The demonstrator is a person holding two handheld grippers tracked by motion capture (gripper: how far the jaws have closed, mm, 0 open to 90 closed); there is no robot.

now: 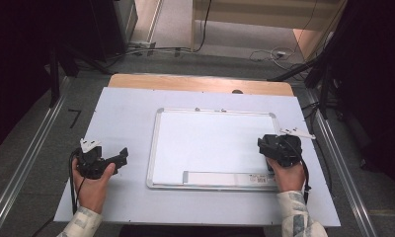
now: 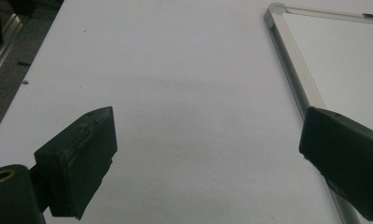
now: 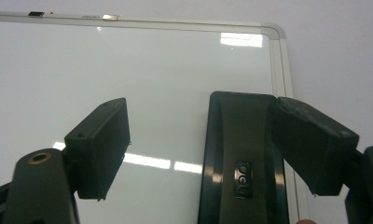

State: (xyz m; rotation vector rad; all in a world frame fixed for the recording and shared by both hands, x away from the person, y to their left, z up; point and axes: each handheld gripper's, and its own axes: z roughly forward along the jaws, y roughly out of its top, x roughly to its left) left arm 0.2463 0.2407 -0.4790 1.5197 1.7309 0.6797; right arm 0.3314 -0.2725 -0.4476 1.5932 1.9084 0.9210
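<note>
A white-surfaced whiteboard (image 1: 210,143) with a silver frame lies flat in the middle of the white table sheet (image 1: 126,108). My right gripper (image 1: 264,144) hovers over the board's right edge, jaws open. In the right gripper view a black eraser (image 3: 240,154) lies on the whiteboard (image 3: 128,65) by its right frame. It sits close under the right jaw of my right gripper (image 3: 201,112), and the left jaw stands well apart from it. My left gripper (image 1: 122,154) rests left of the board, open and empty. Between the jaws of my left gripper (image 2: 208,140) is bare sheet, with the board's frame (image 2: 292,65) at the right.
A white labelled strip (image 1: 225,177) runs along the board's near edge. The wooden tabletop (image 1: 200,83) shows past the sheet's far edge. Metal rails (image 1: 27,163) flank the table on the floor, and cables (image 1: 269,54) lie beyond it.
</note>
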